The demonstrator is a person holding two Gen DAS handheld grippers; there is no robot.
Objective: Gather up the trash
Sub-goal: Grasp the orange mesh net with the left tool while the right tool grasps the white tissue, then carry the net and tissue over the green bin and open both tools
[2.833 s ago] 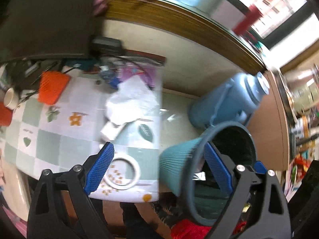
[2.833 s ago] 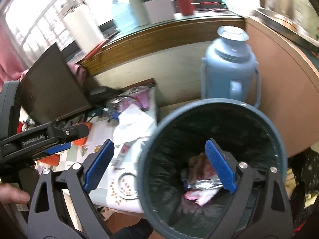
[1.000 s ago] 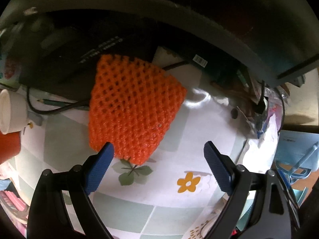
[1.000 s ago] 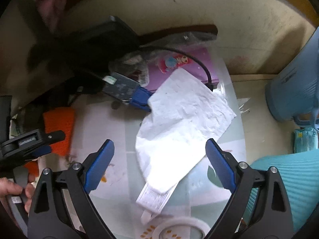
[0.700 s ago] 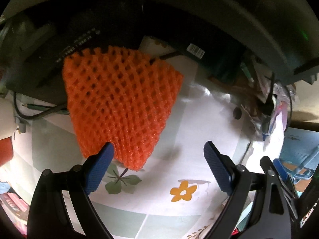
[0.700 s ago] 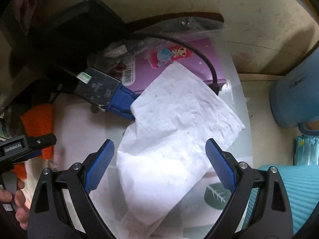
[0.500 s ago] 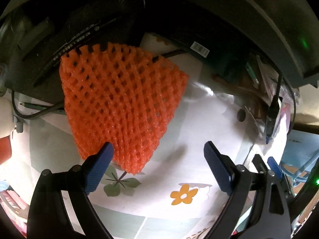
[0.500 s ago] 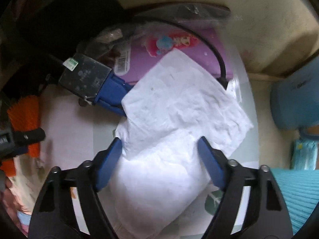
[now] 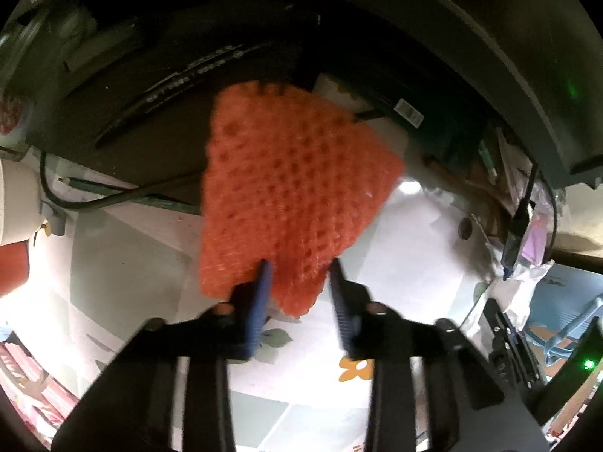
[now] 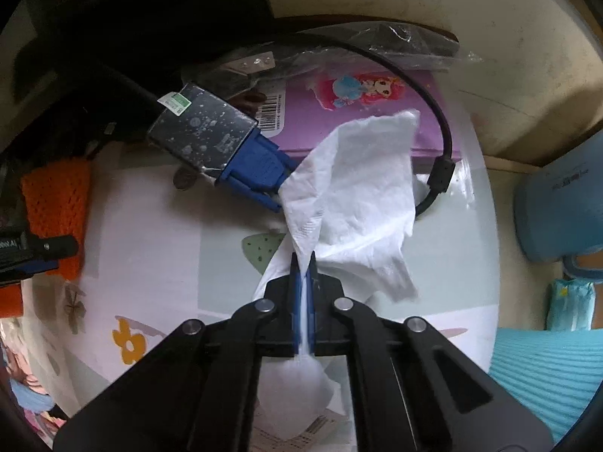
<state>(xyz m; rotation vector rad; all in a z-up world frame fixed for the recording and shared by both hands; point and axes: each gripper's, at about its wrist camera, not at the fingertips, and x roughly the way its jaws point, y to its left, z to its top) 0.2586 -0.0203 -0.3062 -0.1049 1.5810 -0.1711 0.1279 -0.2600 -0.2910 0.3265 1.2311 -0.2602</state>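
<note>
Checked cloth with flower and leaf prints covers the bench (image 10: 158,248), cluttered at the back with a black cable ending in a blue plug (image 10: 260,173) and a purple cartoon-printed packet (image 10: 361,90). My right tongs (image 10: 302,263) are pressed together on a crumpled white paper tissue (image 10: 358,196), pinching its lower fold while the rest fans out above the cloth. My left tongs (image 9: 299,275) pinch the bottom edge of an orange foam mesh sleeve (image 9: 290,188) (blurred), close under a dark monitor (image 9: 377,19).
</note>
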